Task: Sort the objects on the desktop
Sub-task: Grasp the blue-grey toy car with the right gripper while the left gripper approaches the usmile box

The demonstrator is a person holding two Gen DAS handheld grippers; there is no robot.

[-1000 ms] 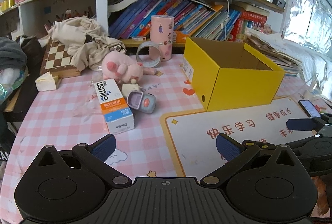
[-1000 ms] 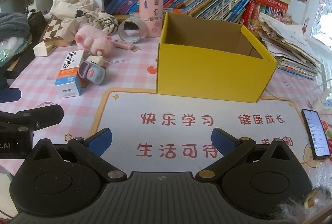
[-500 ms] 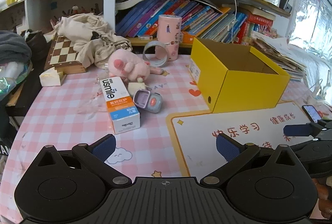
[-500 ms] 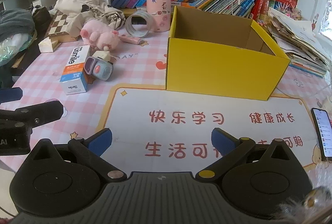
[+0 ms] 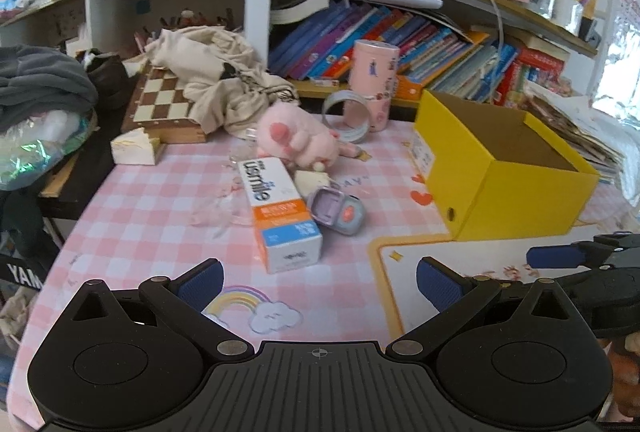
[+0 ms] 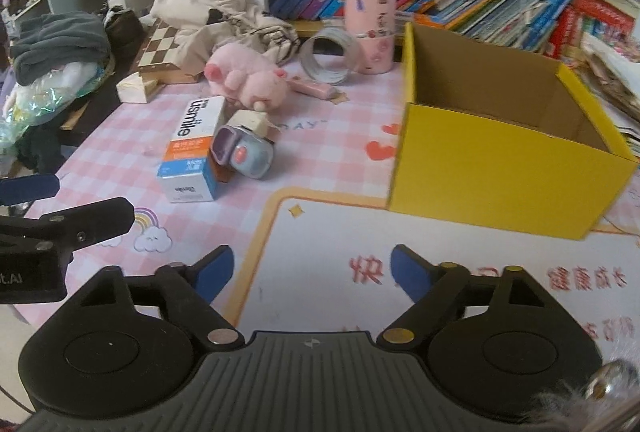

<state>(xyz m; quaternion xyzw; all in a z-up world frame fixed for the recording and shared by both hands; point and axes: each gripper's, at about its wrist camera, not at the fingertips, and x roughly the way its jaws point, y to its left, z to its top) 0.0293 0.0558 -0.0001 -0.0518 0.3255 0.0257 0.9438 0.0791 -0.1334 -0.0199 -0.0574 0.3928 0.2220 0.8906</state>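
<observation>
A white, orange and blue usmile box (image 5: 280,212) (image 6: 194,148) lies on the pink checked desk. A small purple-grey gadget (image 5: 337,212) (image 6: 244,150) leans against its right side. A pink plush toy (image 5: 296,141) (image 6: 246,82) lies behind them. An open, empty yellow box (image 5: 500,168) (image 6: 500,136) stands to the right. My left gripper (image 5: 318,282) is open and empty, just short of the usmile box. My right gripper (image 6: 310,270) is open and empty over the white mat's left edge.
A tape roll (image 5: 348,114) and a pink canister (image 5: 374,80) stand behind the plush. A chessboard (image 5: 164,104) under beige cloth (image 5: 216,72) sits at the back left, a white block (image 5: 132,151) near it. Bookshelves (image 5: 400,32) line the back. The desk edge drops at left.
Both grippers have moved forward and left toward the usmile box and gadget, which now look larger and closer. The phone at the right has left the right wrist view. Both stay open.
</observation>
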